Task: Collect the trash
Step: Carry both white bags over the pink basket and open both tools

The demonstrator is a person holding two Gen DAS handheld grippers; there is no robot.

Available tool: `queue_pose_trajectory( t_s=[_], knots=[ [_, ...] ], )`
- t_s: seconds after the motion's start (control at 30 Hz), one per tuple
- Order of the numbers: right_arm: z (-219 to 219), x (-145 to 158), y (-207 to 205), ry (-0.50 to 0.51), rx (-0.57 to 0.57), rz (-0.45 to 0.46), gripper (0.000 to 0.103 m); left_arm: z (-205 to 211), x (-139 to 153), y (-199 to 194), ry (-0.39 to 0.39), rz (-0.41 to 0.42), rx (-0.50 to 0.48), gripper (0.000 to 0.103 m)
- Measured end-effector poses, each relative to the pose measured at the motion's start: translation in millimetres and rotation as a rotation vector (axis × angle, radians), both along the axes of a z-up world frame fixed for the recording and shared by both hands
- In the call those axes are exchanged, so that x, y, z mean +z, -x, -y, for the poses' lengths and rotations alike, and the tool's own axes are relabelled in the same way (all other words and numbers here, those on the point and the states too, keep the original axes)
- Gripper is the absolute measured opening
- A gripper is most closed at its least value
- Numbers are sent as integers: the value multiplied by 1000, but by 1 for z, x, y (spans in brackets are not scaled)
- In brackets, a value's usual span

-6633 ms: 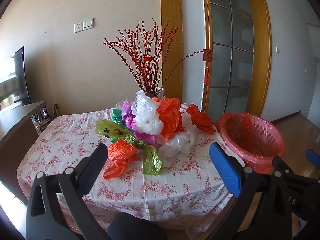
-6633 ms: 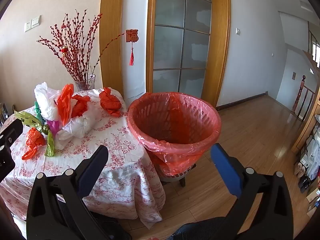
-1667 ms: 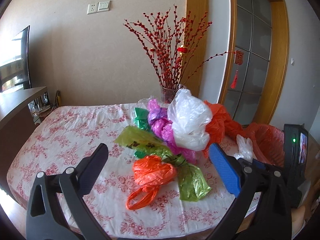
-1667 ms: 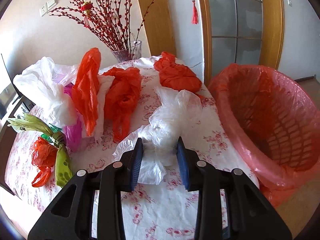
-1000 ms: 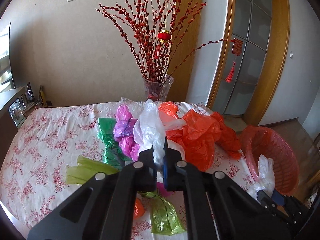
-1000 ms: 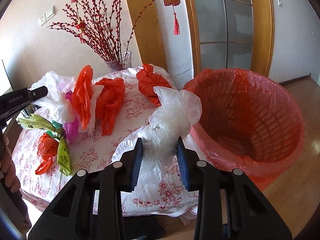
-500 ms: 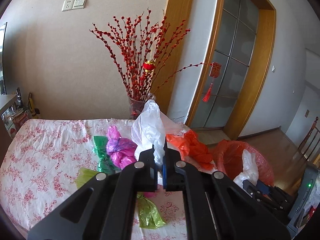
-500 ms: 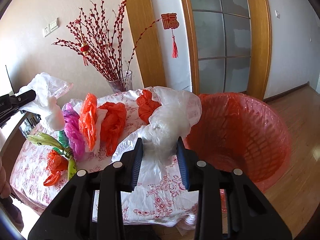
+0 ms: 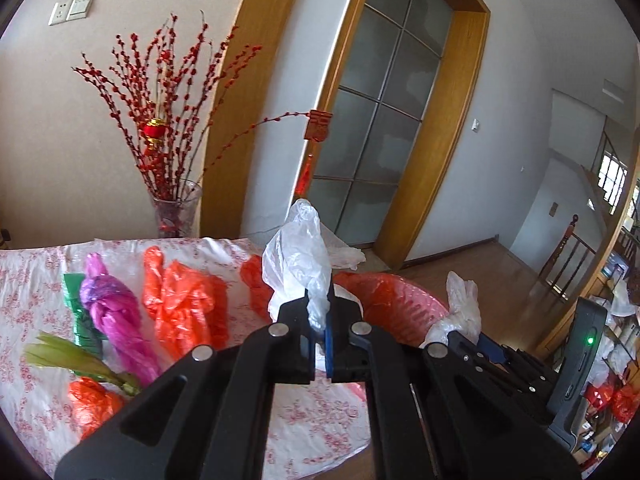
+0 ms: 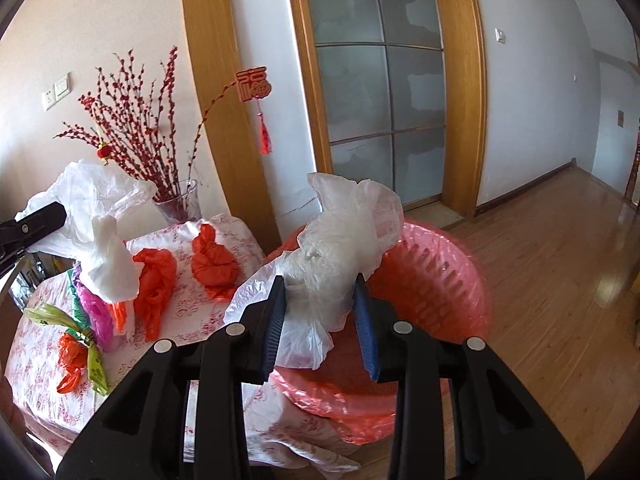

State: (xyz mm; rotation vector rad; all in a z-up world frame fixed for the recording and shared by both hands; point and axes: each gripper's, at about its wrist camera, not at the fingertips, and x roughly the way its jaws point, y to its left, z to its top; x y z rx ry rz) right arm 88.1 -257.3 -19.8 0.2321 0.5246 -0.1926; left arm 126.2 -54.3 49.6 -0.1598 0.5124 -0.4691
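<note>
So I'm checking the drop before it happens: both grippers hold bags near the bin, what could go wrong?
The left gripper pinches only a thin twist of its white bag, which could slip. The right gripper holds a clear bag whose loose tail may snag the bin liner or spill outside.

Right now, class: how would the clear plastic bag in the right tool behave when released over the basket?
The clear plastic bag looks floppy: it droops around the right tool. Probably light, so it may drift. A loose flap might catch the basket rim.
</note>
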Motion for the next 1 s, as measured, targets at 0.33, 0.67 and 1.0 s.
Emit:
queue_pose_trajectory(
  t_s=[0.33, 0.67, 1.0],
  knots=[
    [47, -5, 6, 16, -108, -12, 34, 62, -26, -23, -7, -51, -106, 5],
    [70, -11, -4, 12, -146, -21, 34, 107, -58, -45, -55, -112, -162, 5],
    [85, -11, -16, 1, -164, -18, 34, 136, -82, -58, -81, -150, -202, 5]
  ],
)
